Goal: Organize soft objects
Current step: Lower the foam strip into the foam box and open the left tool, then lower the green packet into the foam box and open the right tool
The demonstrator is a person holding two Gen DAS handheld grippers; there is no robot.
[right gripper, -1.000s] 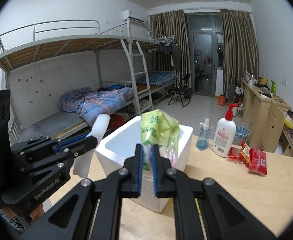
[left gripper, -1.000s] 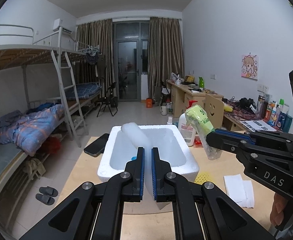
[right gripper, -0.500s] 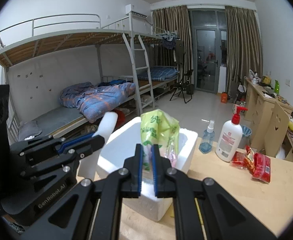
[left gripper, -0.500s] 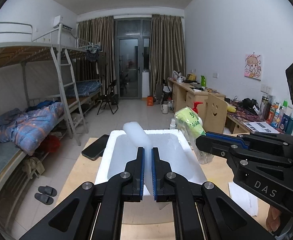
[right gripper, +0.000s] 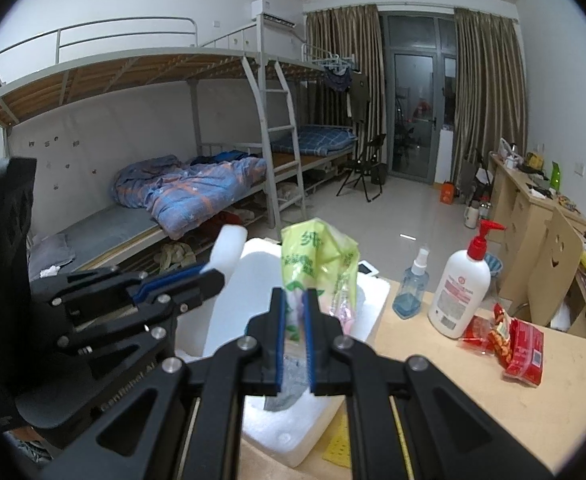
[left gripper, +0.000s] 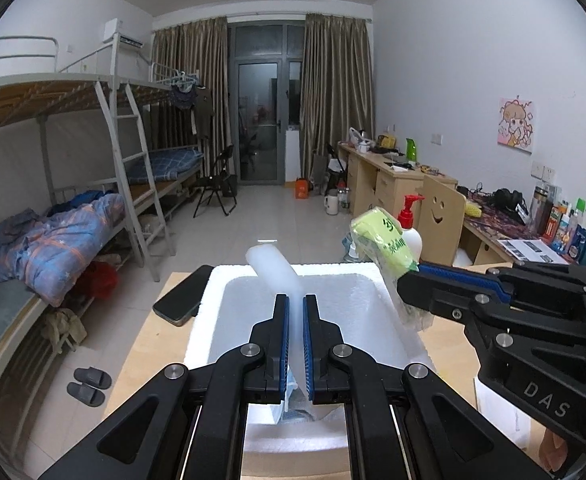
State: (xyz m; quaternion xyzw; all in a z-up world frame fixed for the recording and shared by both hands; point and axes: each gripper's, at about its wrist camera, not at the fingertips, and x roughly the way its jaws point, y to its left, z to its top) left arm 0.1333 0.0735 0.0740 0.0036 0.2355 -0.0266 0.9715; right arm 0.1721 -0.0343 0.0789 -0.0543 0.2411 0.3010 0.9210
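Right up close, the left gripper has its blue-padded jaws pinched onto a translucent white soft foam-like pack, which rises out from between the fingers and leans up and away to the left, its rounded top clear above the far rim of the white styrofoam box. The lower end of that pack hangs down behind the fingertips, over the box's open cavity.

Over to the right gripper, also clamped tight, this one on a yellow-green plastic packet with printed lettering. The packet stands upright out of the jaws, its puffy top above the fingertips, its lower part squeezed between the pads. From the left wrist view, that same packet sits at the box's right rim, tilted up and left, with the right gripper's black body reaching in from the right.

Both grippers hover side by side over the box, which rests on the light wooden table.

Beyond it: a black smartphone just beside the box's left far corner, a white pump bottle with a red nozzle, a small blue spray bottle next to it, and red snack packets lying nearby.
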